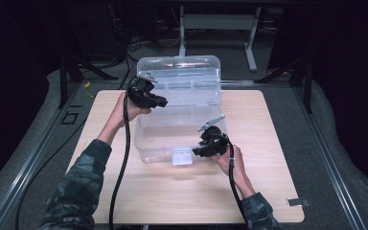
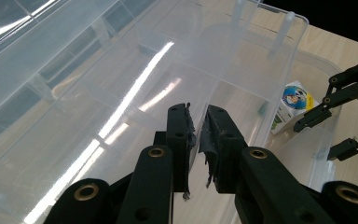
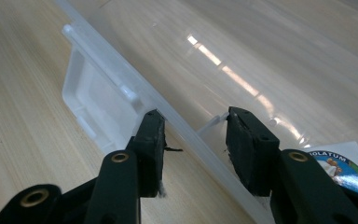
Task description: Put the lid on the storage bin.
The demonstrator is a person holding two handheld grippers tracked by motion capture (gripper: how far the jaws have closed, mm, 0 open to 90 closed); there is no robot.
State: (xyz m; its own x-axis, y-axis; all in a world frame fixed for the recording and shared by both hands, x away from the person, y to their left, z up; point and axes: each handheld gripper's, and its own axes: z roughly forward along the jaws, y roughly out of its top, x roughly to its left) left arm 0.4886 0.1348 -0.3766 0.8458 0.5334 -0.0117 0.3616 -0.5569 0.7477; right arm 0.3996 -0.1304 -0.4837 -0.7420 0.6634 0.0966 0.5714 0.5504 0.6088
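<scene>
Wooden surface (image 1: pixel 268 143) carries clear plastic bin (image 1: pixel 172 139), lid raised. Left gripper (image 2: pixel 198 140) over bin interior, jaws pressed together, nothing between. Right gripper (image 3: pixel 193 144) jaws spread, straddling bin's front rim beside latch (image 3: pixel 93 100).

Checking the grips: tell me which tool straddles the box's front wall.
The right tool: its jaws stand either side of the clear box's front rim, by the latch. The left tool is shut over the box.

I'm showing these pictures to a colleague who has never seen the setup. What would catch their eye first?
Probably the big clear plastic box in the middle of the wooden table, its lid standing open at the back. Next, the right gripper straddling the box's front rim beside the white latch, while the left gripper reaches in over the box's left side. A small printed carton lies inside.
</scene>
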